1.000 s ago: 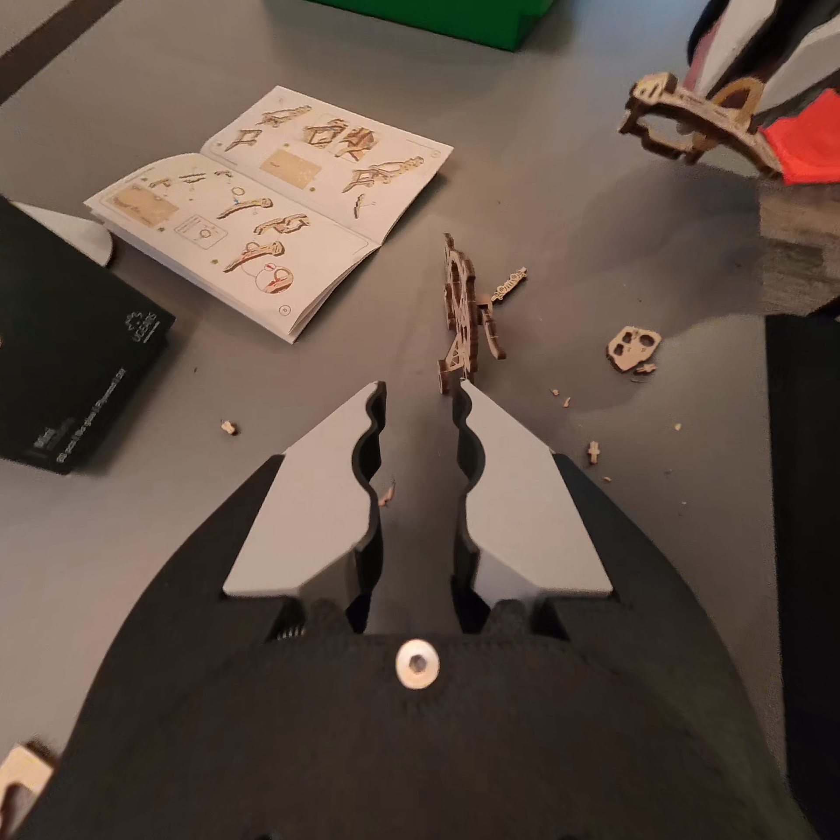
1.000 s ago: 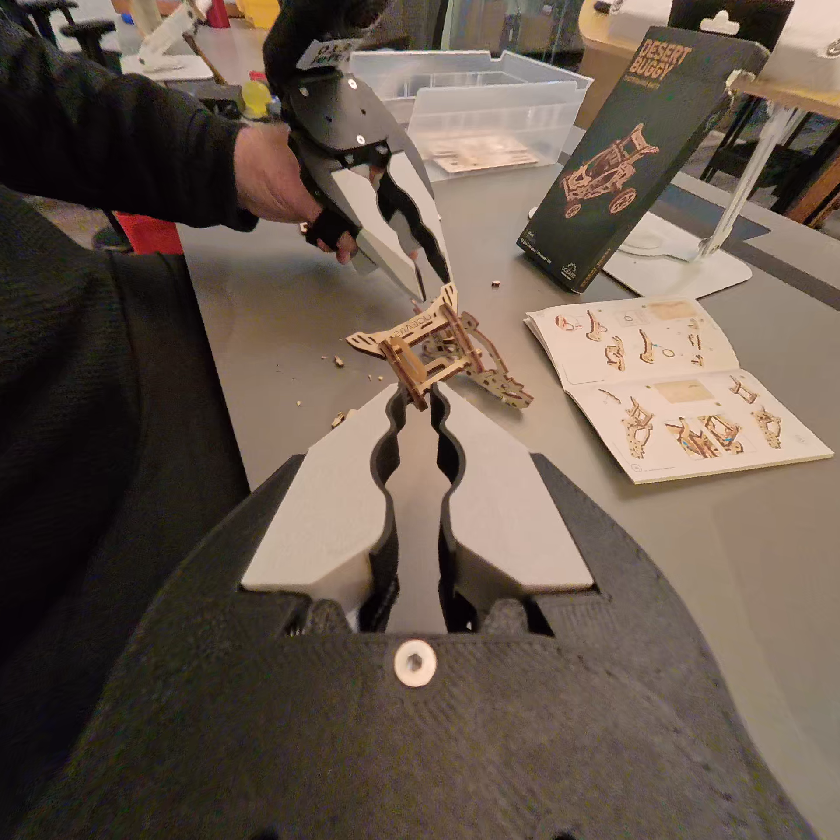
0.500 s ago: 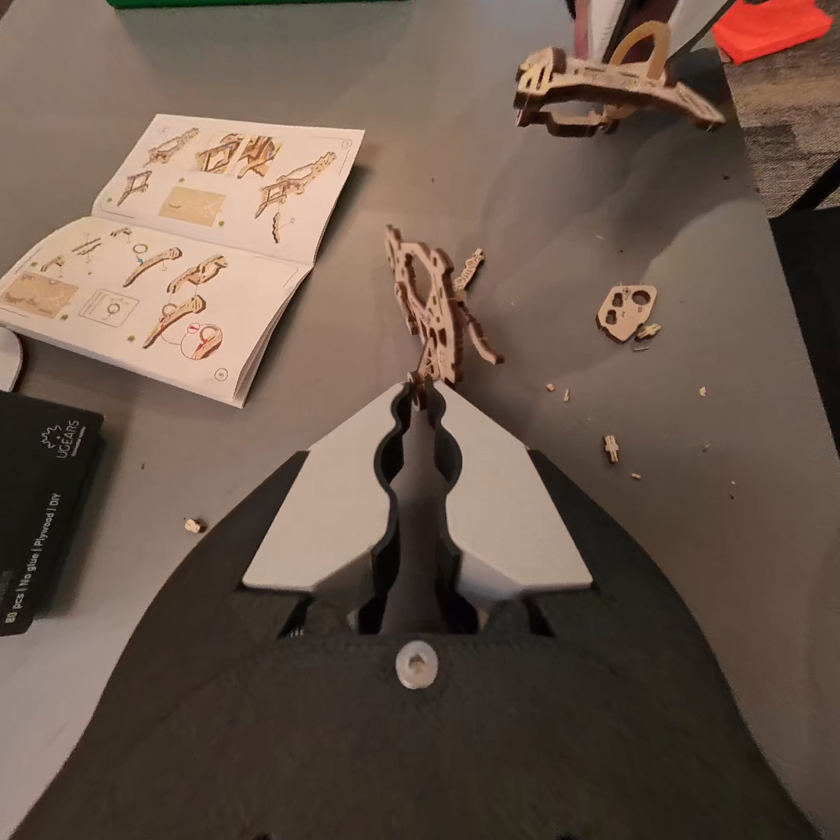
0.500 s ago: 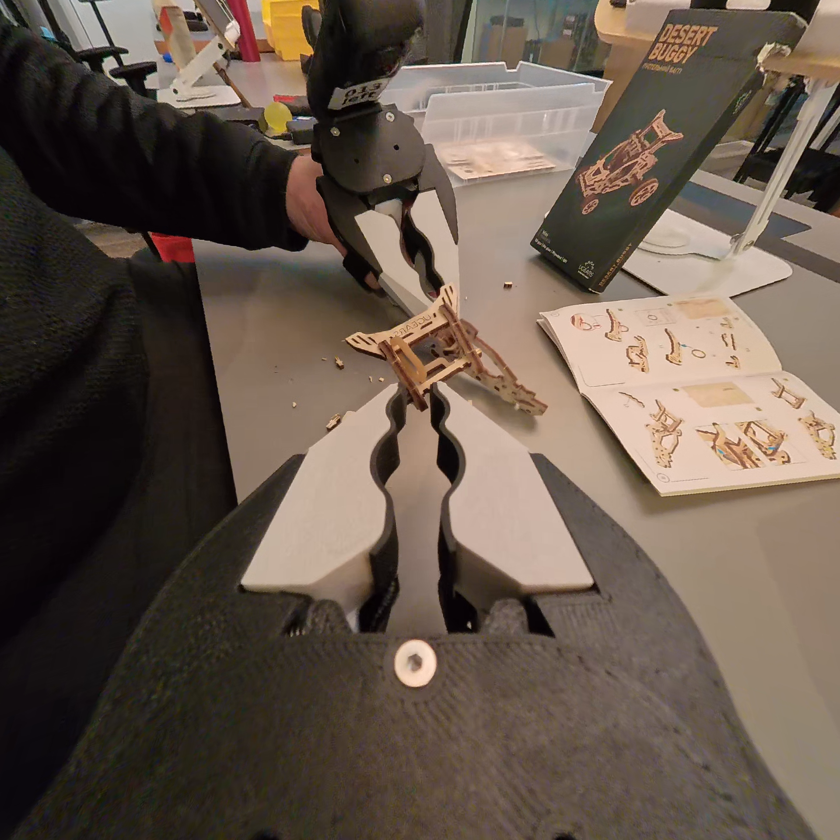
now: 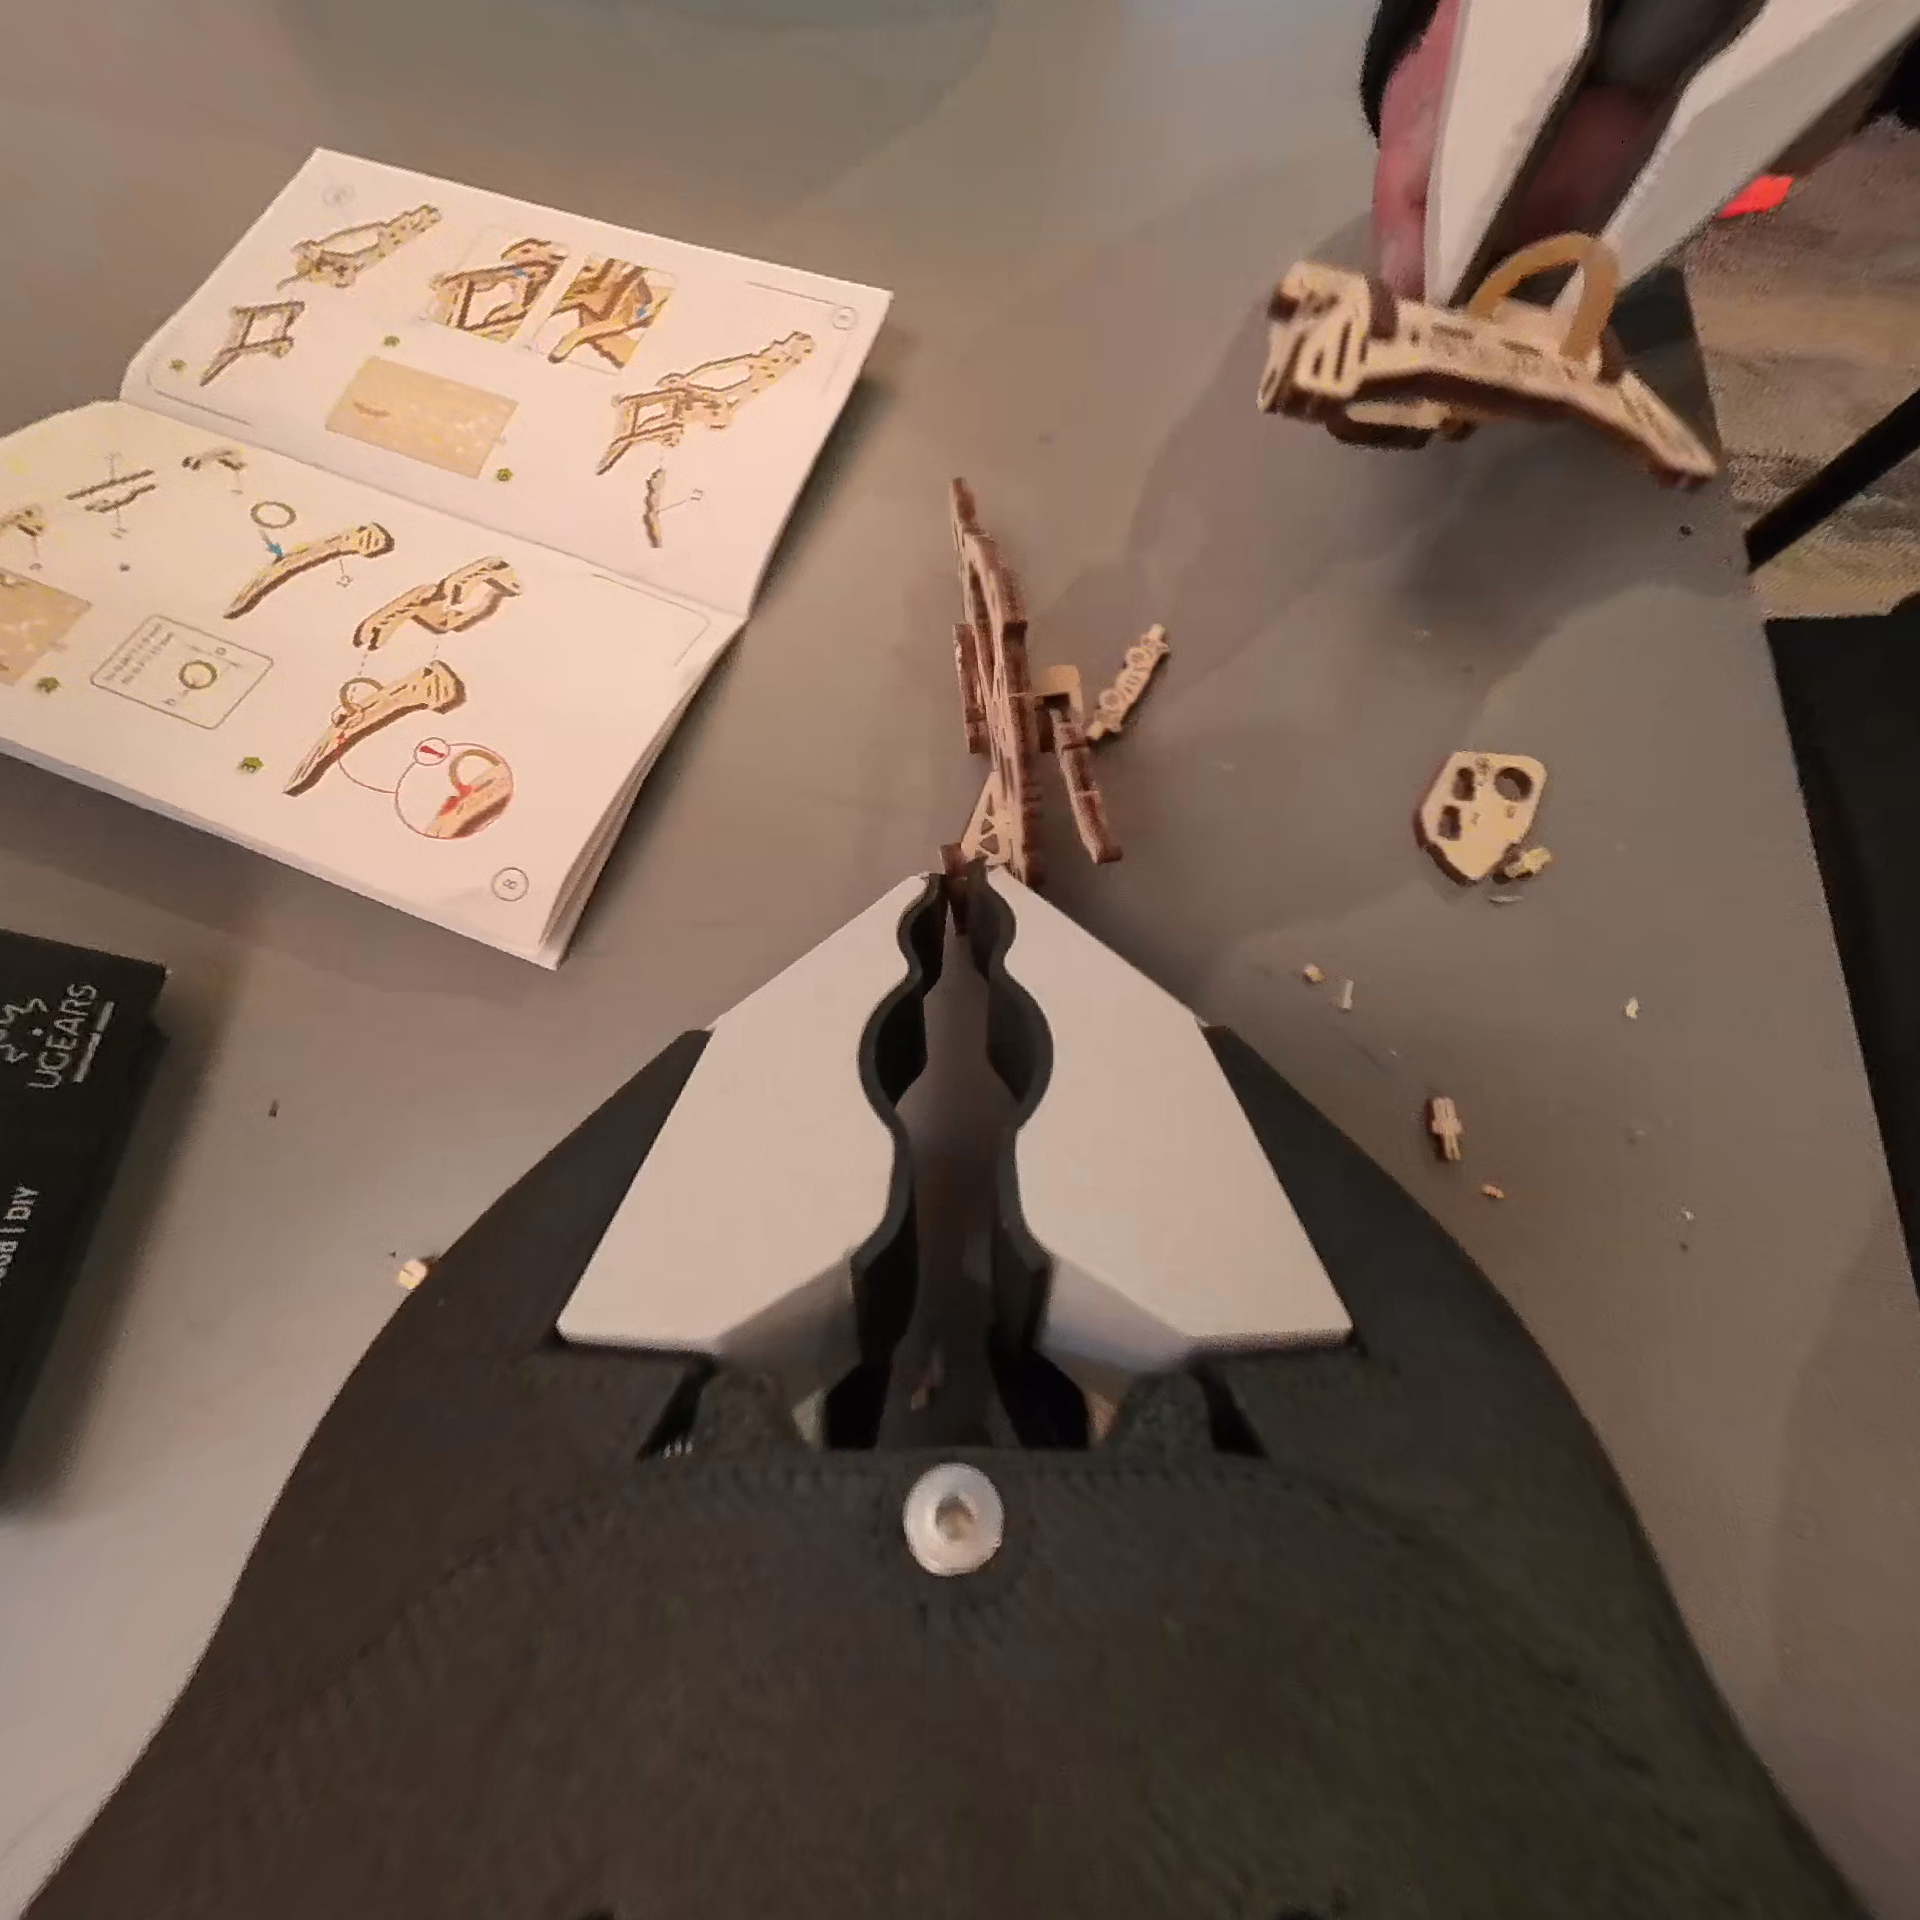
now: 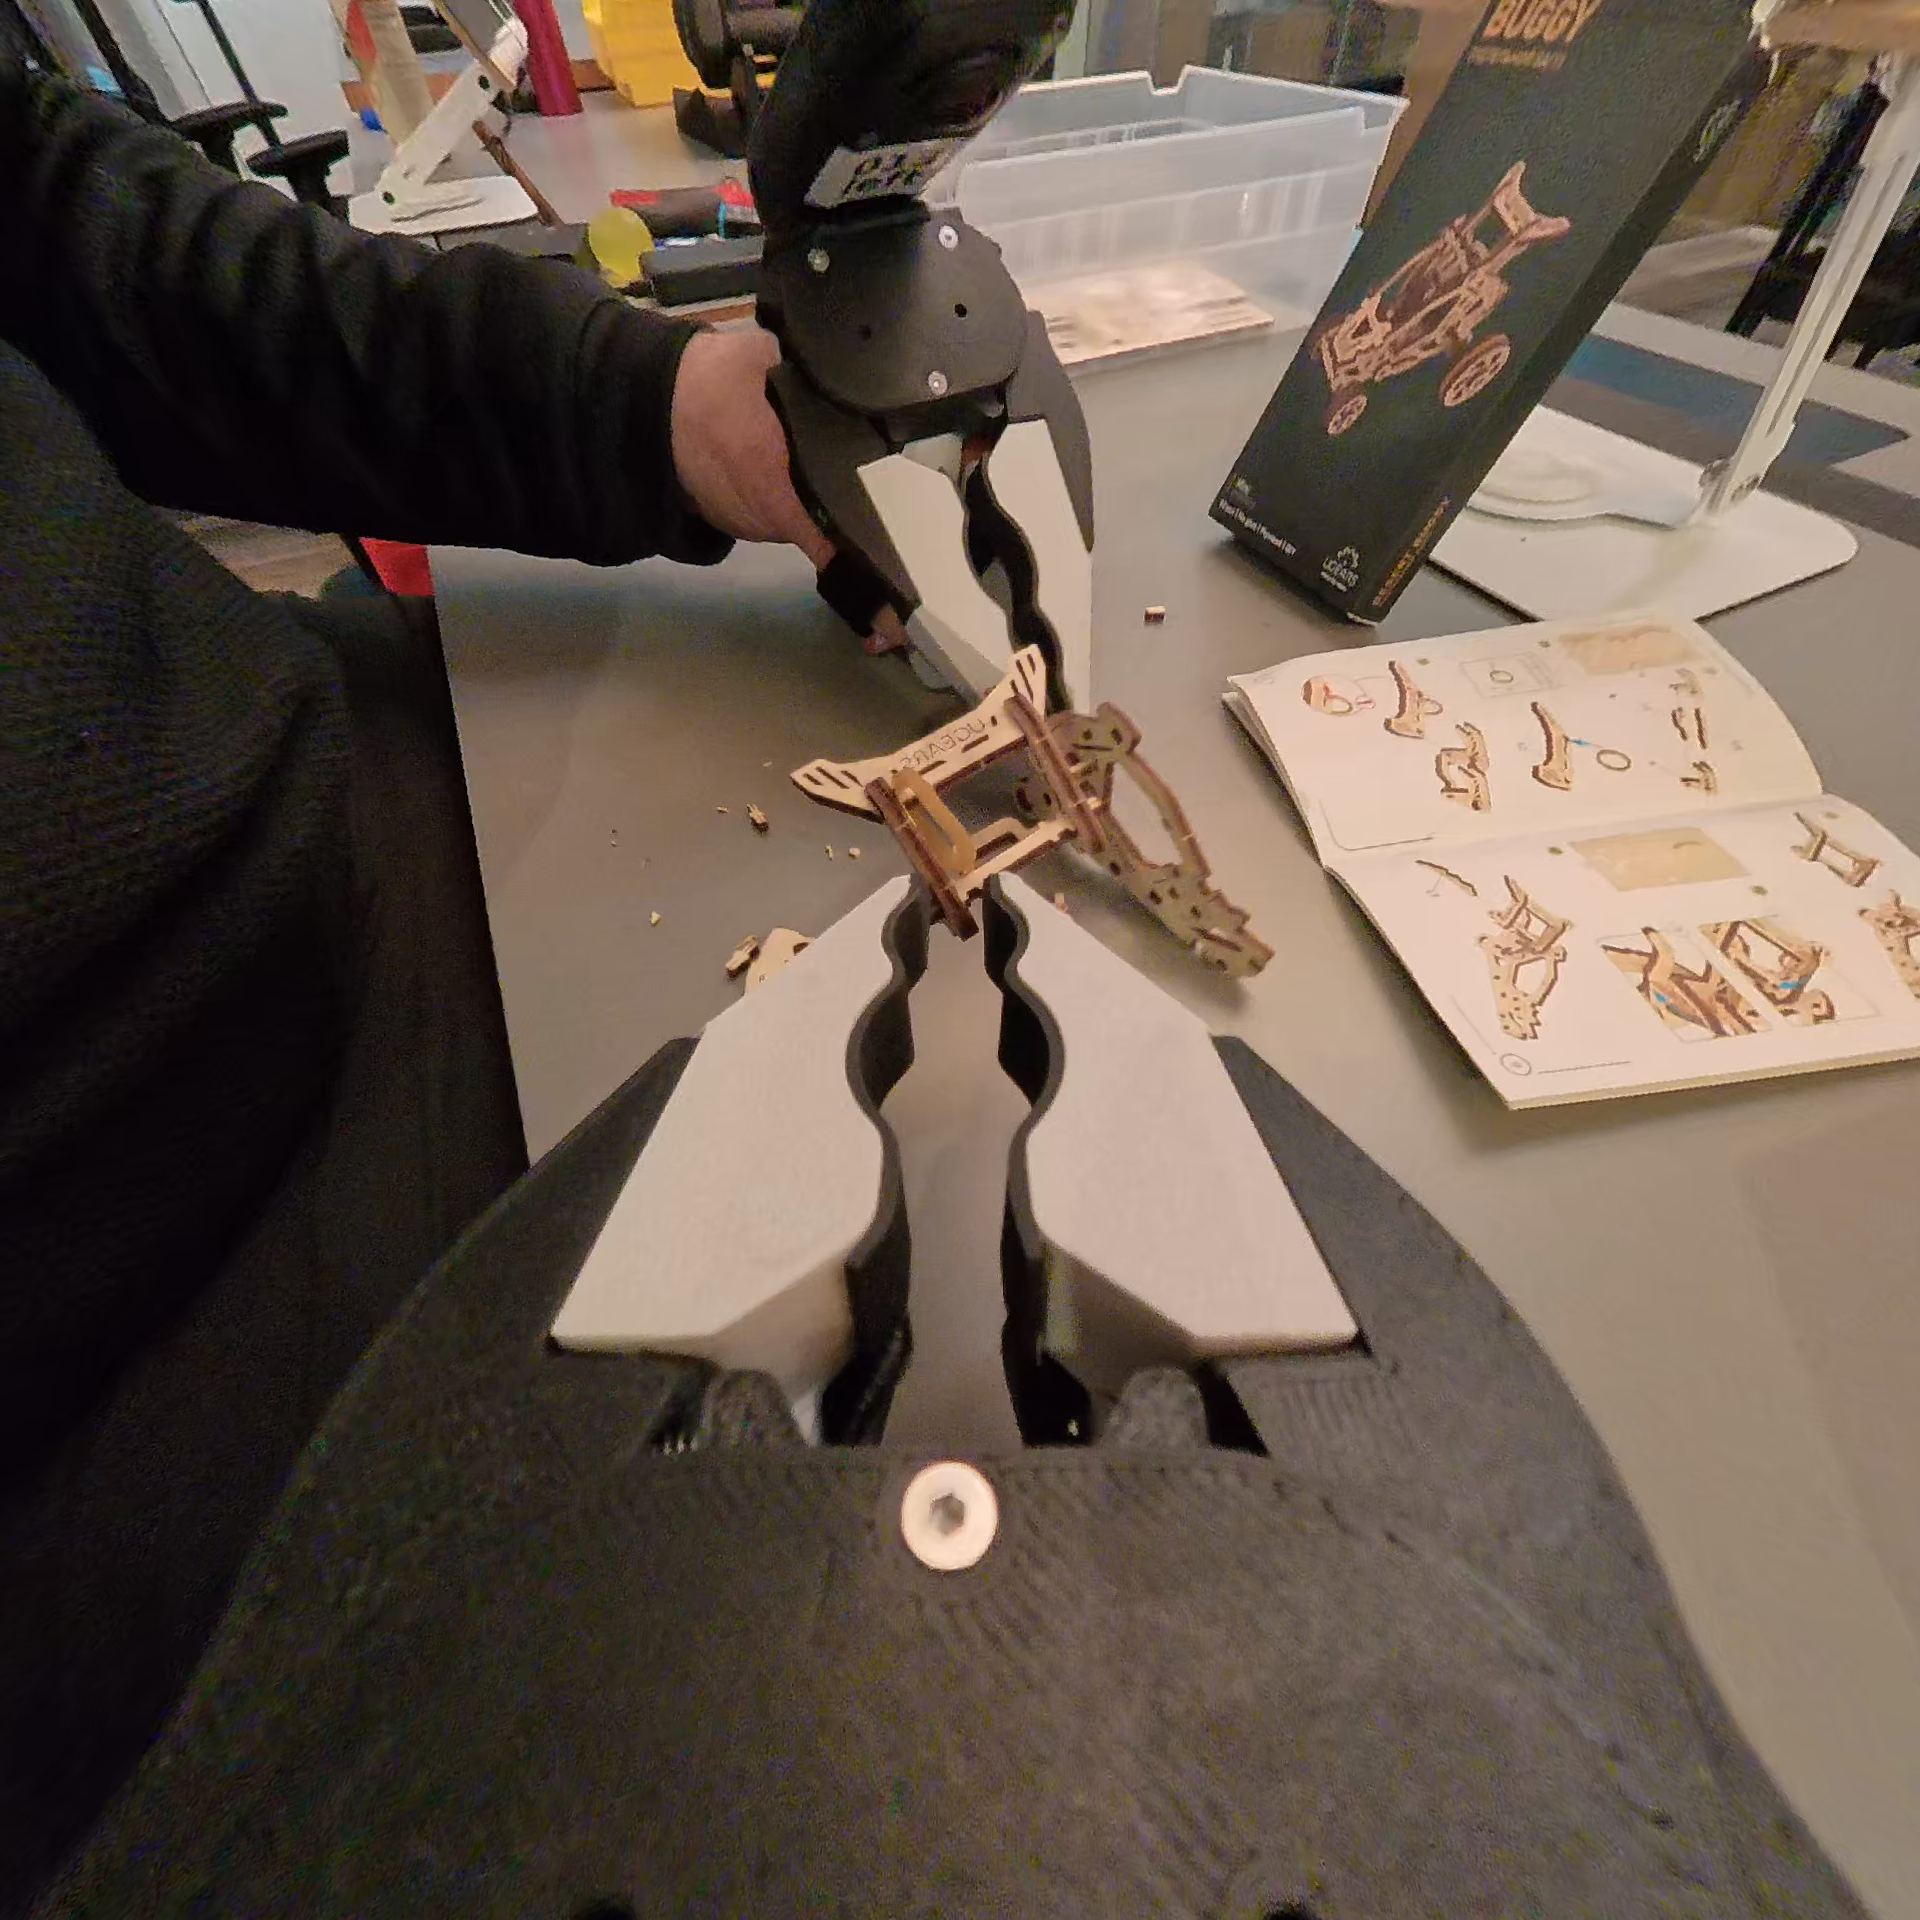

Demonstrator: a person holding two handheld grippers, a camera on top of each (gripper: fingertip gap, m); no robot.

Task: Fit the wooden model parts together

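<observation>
The left gripper (image 5: 961, 883), with its smooth grey wavy fingers (image 5: 800, 1122) pressed together, pinches the end of a thin flat wooden piece full of cut-out holes (image 5: 997, 675), which stands on its edge above the smooth grey table (image 5: 1039, 260). The right gripper (image 6: 951, 904) squeezes a bigger light brown wooden frame made of slotted pieces (image 6: 1029, 810) and holds it up off the table. An open white paper booklet with drawings (image 5: 416, 540) lies flat nearby, a small flat wooden bit with round holes (image 5: 1477, 812) rests among tiny wood crumbs, and a clear plastic box (image 6: 1164, 197) far back holds a pale flat sheet.
</observation>
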